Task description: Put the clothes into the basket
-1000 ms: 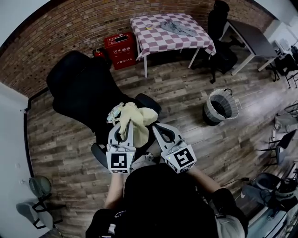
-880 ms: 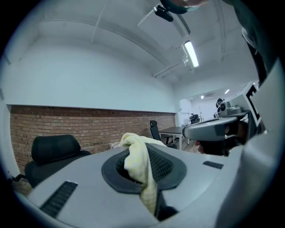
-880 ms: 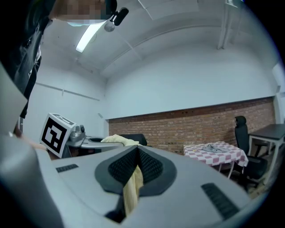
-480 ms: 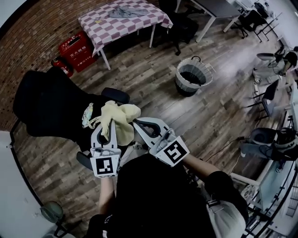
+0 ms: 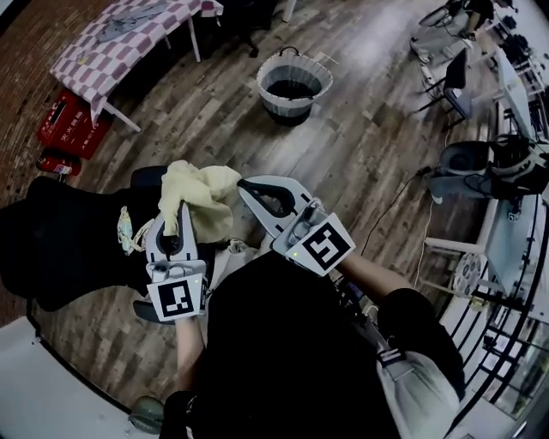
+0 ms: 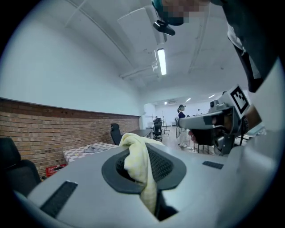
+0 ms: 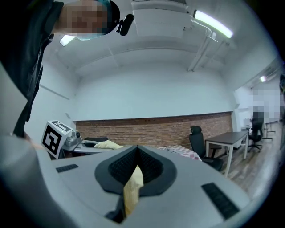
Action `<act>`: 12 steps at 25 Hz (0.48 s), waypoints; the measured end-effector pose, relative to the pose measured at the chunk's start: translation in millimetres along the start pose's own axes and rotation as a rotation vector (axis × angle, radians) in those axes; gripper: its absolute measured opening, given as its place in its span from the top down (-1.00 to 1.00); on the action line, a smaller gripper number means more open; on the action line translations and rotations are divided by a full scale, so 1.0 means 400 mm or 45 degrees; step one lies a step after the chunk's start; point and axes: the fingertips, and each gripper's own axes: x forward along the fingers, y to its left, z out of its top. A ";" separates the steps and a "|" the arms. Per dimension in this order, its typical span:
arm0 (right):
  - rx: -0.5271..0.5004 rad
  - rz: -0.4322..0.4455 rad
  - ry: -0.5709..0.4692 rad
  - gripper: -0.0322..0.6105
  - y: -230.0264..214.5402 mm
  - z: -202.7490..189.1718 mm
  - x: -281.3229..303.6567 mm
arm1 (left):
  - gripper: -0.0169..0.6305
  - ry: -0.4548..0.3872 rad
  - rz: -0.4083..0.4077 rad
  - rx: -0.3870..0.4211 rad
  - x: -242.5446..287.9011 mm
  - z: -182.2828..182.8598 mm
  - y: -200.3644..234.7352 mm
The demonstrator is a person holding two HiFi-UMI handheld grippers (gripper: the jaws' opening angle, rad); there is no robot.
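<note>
A pale yellow garment (image 5: 199, 190) hangs bunched between my two grippers, above the black chair. My left gripper (image 5: 174, 212) is shut on it, and the cloth (image 6: 139, 162) fills the gap between its pads. My right gripper (image 5: 246, 186) is shut on another fold of the same garment (image 7: 132, 187). The grey woven basket (image 5: 294, 84) stands on the wooden floor ahead of the grippers, apart from them, with a dark inside. A second, light patterned garment (image 5: 127, 230) lies on the chair to the left.
The black office chair (image 5: 60, 249) sits under and left of my hands. A checked table (image 5: 103, 53) with a grey garment (image 5: 130, 17) on it is at the far left, red boxes (image 5: 70, 120) beside it. Chairs and desks (image 5: 480, 163) crowd the right side.
The head view has swung round, so the basket now lies straight ahead and the checked table has slid to the upper left. Both grippers have moved with the yellow garment, still shut on it.
</note>
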 end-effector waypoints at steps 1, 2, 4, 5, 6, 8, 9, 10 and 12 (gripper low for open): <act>0.004 -0.019 0.000 0.87 -0.024 0.004 -0.020 | 0.83 -0.001 -0.026 0.000 0.024 0.005 -0.019; 0.006 -0.040 0.005 0.87 -0.051 0.006 -0.042 | 0.83 0.001 -0.052 0.001 0.049 0.009 -0.041; -0.001 -0.079 0.032 0.87 -0.106 0.000 -0.083 | 0.83 0.004 -0.104 0.008 0.098 0.017 -0.087; -0.005 -0.095 0.048 0.87 -0.132 -0.004 -0.099 | 0.83 0.001 -0.129 0.012 0.122 0.021 -0.111; -0.005 -0.107 0.061 0.87 -0.156 -0.008 -0.111 | 0.83 -0.002 -0.151 0.015 0.143 0.024 -0.133; 0.000 -0.117 0.069 0.87 -0.195 -0.009 -0.126 | 0.83 -0.001 -0.192 0.015 0.181 0.027 -0.175; 0.002 -0.118 0.066 0.87 -0.212 -0.007 -0.133 | 0.83 0.003 -0.209 0.011 0.197 0.027 -0.195; 0.002 -0.119 0.062 0.87 -0.228 -0.004 -0.142 | 0.83 0.007 -0.222 0.005 0.214 0.027 -0.215; -0.001 -0.128 0.052 0.87 -0.265 0.004 -0.161 | 0.83 0.008 -0.235 -0.010 0.249 0.033 -0.251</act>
